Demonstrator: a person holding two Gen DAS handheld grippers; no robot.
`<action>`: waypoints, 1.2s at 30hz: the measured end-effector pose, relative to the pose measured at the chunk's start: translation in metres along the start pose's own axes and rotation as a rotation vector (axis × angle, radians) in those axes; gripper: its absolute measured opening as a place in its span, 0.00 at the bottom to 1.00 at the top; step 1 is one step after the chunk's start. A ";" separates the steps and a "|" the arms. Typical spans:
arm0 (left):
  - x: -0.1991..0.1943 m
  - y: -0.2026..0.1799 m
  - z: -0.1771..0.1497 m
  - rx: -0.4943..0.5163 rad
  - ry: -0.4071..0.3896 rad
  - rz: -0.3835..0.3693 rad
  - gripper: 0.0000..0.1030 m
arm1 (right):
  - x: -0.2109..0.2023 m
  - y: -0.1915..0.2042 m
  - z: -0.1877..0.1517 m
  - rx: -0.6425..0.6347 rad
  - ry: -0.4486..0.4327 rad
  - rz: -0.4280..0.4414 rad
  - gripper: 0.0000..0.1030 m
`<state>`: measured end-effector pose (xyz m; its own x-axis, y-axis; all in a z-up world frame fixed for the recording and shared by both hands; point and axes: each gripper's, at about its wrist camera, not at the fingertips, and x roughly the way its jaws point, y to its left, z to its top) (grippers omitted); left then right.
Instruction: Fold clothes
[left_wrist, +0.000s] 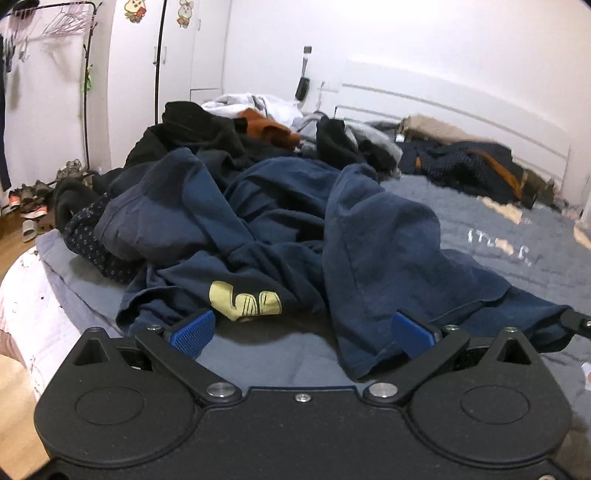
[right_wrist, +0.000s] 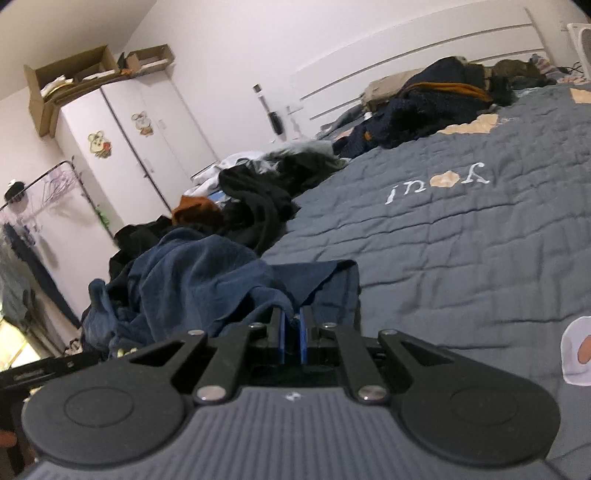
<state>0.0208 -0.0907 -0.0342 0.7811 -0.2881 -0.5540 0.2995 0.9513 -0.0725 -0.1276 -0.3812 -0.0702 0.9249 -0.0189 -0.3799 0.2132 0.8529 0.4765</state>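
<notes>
crumpled navy-blue cotton garment with a yellow print (left_wrist: 295, 236) lies heaped on the grey quilted bed (right_wrist: 443, 258) – right gripper (right_wrist: 291, 332), jaws clamped on its near edge, is nearer – left gripper (left_wrist: 303, 332), jaws spread wide, faces the heap dead ahead.

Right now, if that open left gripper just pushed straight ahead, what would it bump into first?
Most likely the crumpled navy shirt lying just ahead; a fold already drapes by one of the left gripper's fingers. Depth is uncertain.
</notes>
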 end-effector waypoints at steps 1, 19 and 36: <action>0.004 -0.002 0.000 0.000 0.013 0.002 1.00 | 0.000 -0.001 -0.001 -0.003 0.003 0.003 0.07; 0.074 -0.035 0.002 0.023 0.110 -0.078 1.00 | -0.005 -0.010 -0.010 0.001 0.036 0.055 0.07; 0.109 -0.029 -0.003 -0.041 0.187 -0.095 0.99 | -0.002 -0.013 -0.012 0.027 0.047 0.046 0.07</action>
<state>0.0953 -0.1495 -0.0945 0.6341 -0.3553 -0.6868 0.3417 0.9255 -0.1633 -0.1363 -0.3864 -0.0853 0.9182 0.0445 -0.3935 0.1801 0.8380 0.5151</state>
